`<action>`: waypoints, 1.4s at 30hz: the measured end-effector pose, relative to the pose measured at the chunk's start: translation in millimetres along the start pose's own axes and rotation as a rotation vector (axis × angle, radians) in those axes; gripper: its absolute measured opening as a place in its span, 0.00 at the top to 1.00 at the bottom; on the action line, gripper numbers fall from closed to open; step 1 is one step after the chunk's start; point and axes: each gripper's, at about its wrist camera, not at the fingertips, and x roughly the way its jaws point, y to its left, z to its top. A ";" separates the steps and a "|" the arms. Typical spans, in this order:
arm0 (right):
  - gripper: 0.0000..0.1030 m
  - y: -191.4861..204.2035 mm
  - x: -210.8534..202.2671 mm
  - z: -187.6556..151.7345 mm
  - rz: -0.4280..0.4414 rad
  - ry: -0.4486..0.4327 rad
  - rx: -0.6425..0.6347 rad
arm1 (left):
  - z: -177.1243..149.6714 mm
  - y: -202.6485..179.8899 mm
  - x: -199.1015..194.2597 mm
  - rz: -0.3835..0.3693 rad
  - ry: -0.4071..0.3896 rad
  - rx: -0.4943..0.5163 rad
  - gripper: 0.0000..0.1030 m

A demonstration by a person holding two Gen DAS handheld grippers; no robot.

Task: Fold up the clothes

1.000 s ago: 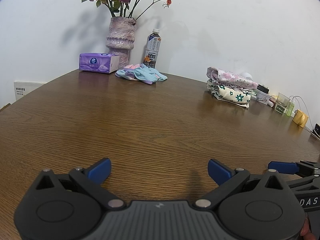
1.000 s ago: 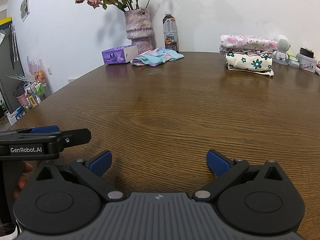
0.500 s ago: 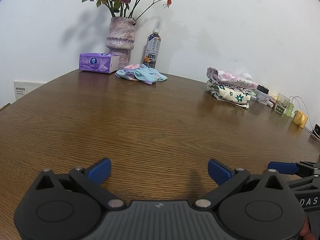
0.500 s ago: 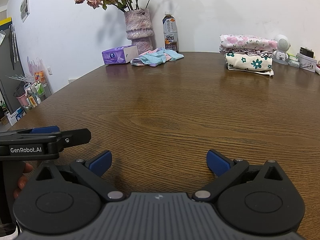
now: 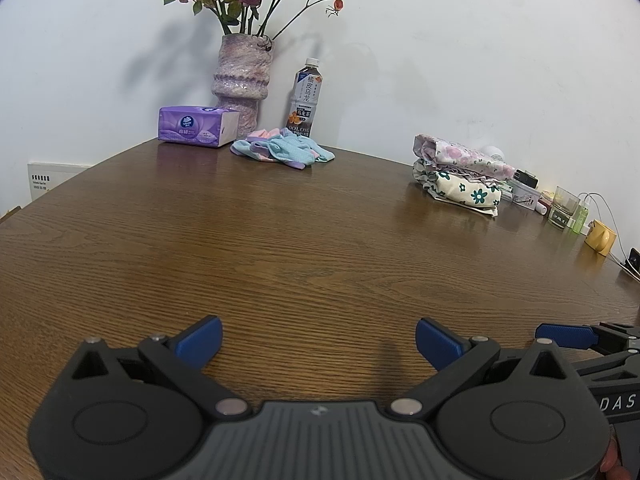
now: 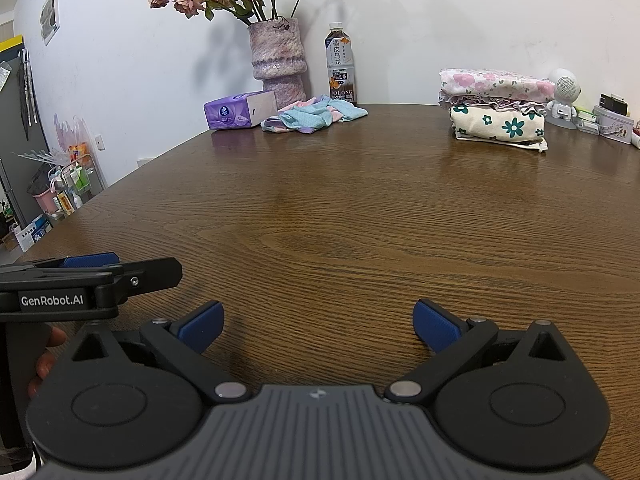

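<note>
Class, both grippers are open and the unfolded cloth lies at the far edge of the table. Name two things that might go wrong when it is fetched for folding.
1. The crumpled cloth lies right by the bottle and vase; a gripper reaching in may tip one over.
2. The cloth looks like several pieces tangled together, so a pinch may lift only one piece or drag the lot.
</note>
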 end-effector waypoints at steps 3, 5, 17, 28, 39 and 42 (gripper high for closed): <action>0.01 -0.1 0.0 0.1 0.000 0.000 0.000 | 0.0 -0.2 0.0 -0.001 0.000 -0.001 0.00; 0.01 -0.1 0.1 0.1 0.000 0.000 0.000 | 0.1 -0.1 0.0 -0.002 0.000 -0.001 0.00; 0.01 -0.9 -0.1 0.0 0.001 0.000 0.002 | -0.3 0.6 -0.4 -0.004 0.001 0.000 0.00; 0.01 -0.6 -0.6 0.1 0.002 0.000 0.001 | 0.7 -0.7 -0.4 -0.007 0.002 0.004 0.00; 0.01 0.5 0.1 0.1 -0.002 0.004 -0.005 | -0.1 0.2 -0.6 -0.010 0.002 0.002 0.00; 0.01 1.0 -0.2 -0.4 -0.003 0.004 -0.006 | 0.1 -0.7 -0.5 -0.008 0.006 0.008 0.00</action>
